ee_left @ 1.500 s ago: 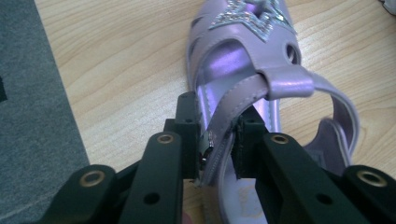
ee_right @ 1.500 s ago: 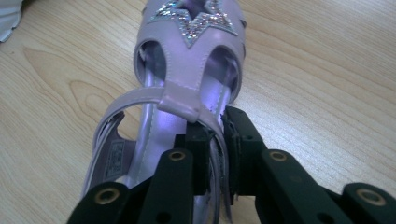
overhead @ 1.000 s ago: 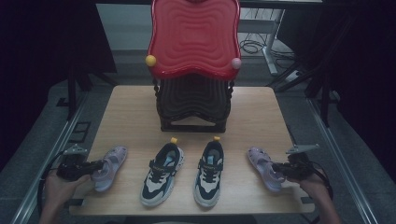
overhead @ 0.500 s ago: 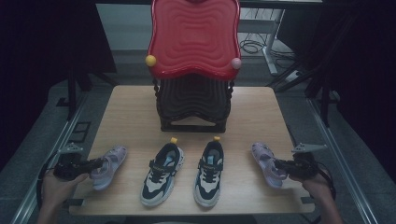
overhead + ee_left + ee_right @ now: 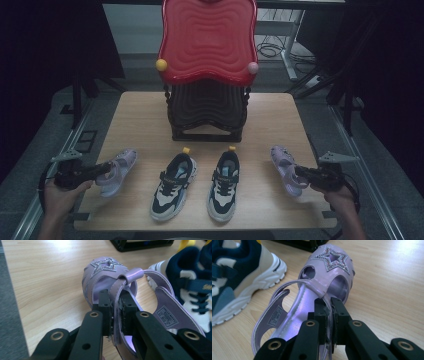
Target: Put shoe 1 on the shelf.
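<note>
Purple sandal (image 5: 329, 277) (star-topped) in hand-held gripper (image 5: 329, 322)

table (image 5: 140, 115): light wood; on it: black rack (image 5: 207, 112); two sneakers (image 5: 174, 186); two lilac sandals (image 5: 116, 171)

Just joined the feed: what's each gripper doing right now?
Left gripper: shut on the side wall of the left purple sandal.
Right gripper: shut on the side wall of the right purple sandal.

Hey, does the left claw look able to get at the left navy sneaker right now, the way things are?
Probably not as it stands: the left claw is shut on the side wall of the left purple sandal. The left navy sneaker lies just beyond that sandal with bare table around, so it would need to let go first.
</note>
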`<act>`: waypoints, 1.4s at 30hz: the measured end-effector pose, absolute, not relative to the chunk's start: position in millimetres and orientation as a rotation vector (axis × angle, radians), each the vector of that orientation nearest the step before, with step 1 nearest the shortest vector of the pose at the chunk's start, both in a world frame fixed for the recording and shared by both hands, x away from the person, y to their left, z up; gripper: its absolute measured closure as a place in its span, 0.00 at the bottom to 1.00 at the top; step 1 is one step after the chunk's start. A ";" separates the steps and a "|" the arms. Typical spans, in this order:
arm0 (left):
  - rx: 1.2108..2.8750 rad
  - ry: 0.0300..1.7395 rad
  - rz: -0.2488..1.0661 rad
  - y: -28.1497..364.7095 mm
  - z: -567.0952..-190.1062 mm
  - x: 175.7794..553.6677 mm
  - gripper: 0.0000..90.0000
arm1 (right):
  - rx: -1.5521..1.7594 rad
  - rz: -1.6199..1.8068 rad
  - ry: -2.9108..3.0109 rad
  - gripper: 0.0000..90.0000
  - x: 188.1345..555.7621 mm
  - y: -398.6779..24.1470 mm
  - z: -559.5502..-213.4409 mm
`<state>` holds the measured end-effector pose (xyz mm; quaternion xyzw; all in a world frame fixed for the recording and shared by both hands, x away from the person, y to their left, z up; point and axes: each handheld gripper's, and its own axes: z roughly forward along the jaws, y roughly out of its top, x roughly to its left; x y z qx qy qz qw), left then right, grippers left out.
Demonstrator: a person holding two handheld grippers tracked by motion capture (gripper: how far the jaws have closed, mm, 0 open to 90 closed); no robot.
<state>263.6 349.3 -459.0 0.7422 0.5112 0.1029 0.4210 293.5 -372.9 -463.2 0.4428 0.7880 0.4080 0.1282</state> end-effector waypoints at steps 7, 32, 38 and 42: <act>1.799 1.250 0.232 344.3 -452.0 267.7 0.91 | 1.283 1.261 2.254 0.94 296.3 -368.6 -459.6; 1.723 1.173 0.236 321.1 -434.2 286.2 0.91 | 1.202 1.410 2.200 0.94 317.2 -336.3 -443.7; 1.696 1.142 0.240 313.9 -430.3 289.3 0.91 | 1.191 1.429 2.191 0.94 321.2 -330.5 -439.7; 1.688 1.111 0.257 303.9 -425.4 293.7 0.91 | 1.182 1.441 2.189 0.94 324.5 -324.3 -436.4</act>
